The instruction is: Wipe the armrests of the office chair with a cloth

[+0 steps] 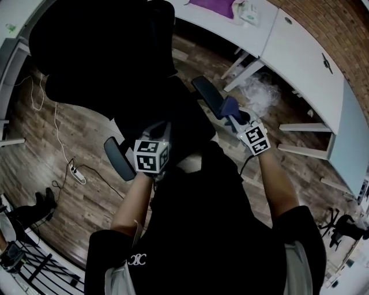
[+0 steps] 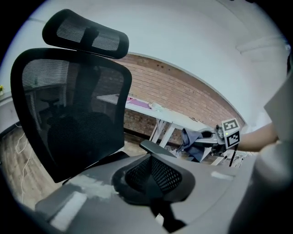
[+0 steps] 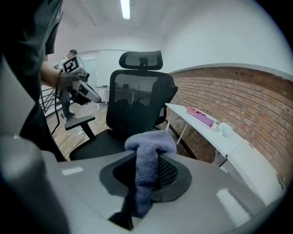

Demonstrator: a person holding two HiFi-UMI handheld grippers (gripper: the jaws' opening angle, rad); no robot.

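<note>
A black mesh office chair (image 1: 98,52) stands in front of me, its backrest (image 2: 73,105) upright. My right gripper (image 1: 235,117) is shut on a blue-grey cloth (image 1: 228,106), which lies at the near end of the right armrest (image 1: 206,93). In the right gripper view the cloth (image 3: 149,146) bunches over the jaws and hangs down between them. My left gripper (image 1: 157,133) hovers over the seat beside the left armrest (image 1: 118,158); its jaws (image 2: 153,176) look shut with nothing in them. The left gripper view shows the right armrest (image 2: 154,148) and the cloth (image 2: 193,138) beyond.
White desks (image 1: 300,52) run along a brick wall (image 3: 238,100) to the right, with a purple cloth (image 1: 214,6) on one. A crumpled plastic bag (image 1: 258,95) lies under the desk. A power strip with cables (image 1: 76,171) lies on the wooden floor at left.
</note>
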